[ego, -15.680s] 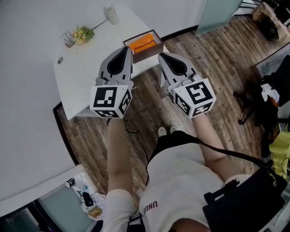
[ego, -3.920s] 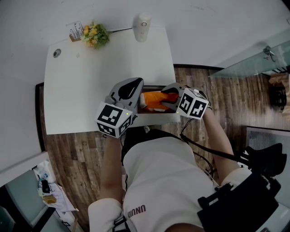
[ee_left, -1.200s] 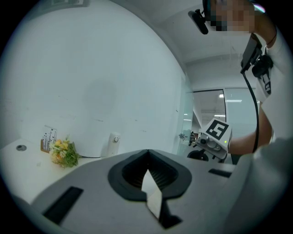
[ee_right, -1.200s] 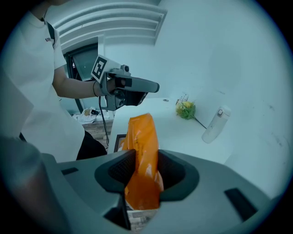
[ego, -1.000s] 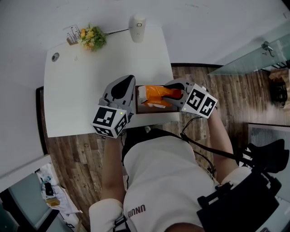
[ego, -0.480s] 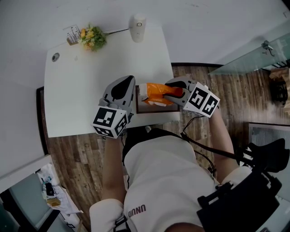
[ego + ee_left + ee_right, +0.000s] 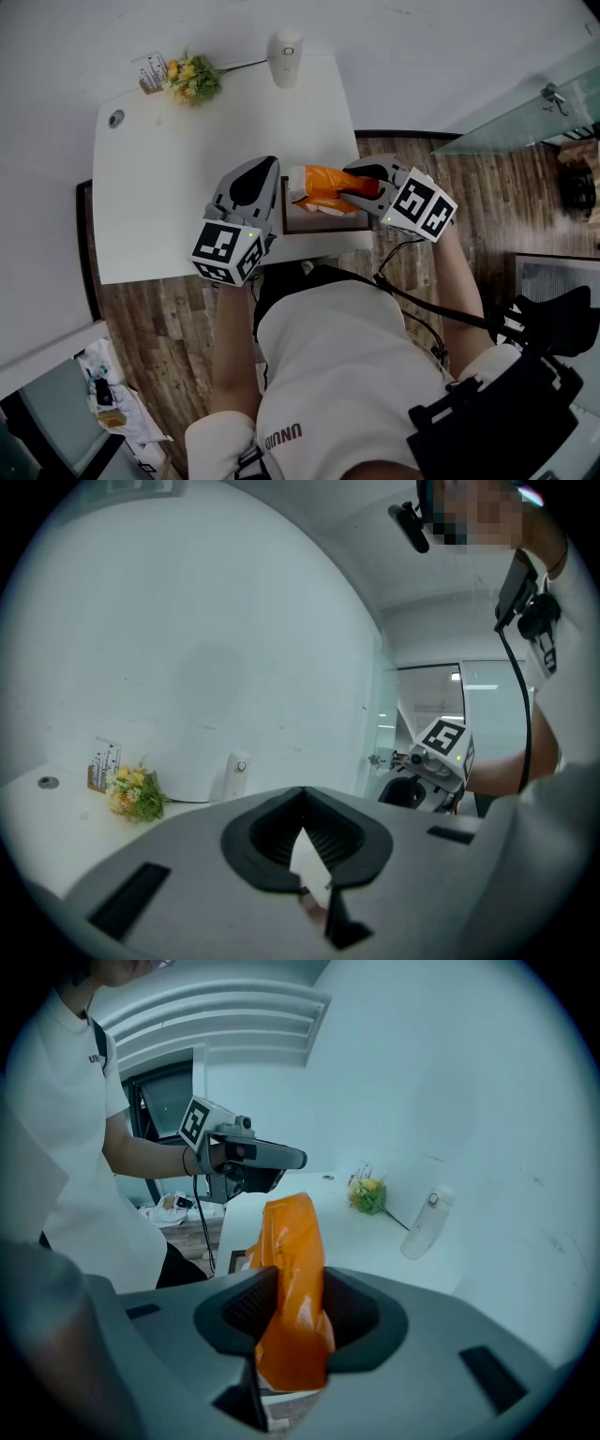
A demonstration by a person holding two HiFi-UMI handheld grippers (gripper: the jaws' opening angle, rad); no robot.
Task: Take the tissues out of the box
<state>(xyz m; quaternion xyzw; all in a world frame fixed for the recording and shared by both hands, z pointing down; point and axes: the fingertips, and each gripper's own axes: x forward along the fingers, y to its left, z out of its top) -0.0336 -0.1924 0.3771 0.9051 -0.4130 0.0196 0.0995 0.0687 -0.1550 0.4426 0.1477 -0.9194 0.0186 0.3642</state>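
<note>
A person stands at a white rectangular table (image 7: pixel 178 141) with a 2-jaw gripper in each hand. The right gripper (image 7: pixel 298 1309) has its jaws partly apart and clamped across a crinkly orange plastic tissue pack (image 7: pixel 317 182). The pack is tilted above an open brown rectangular box (image 7: pixel 323 228) at the table's 4 o'clock corner. Whether the pack touches the box is unclear. The left gripper (image 7: pixel 266 167) has its jaw tips together and holds nothing. It sits just beside the box at its 9 o'clock.
</note>
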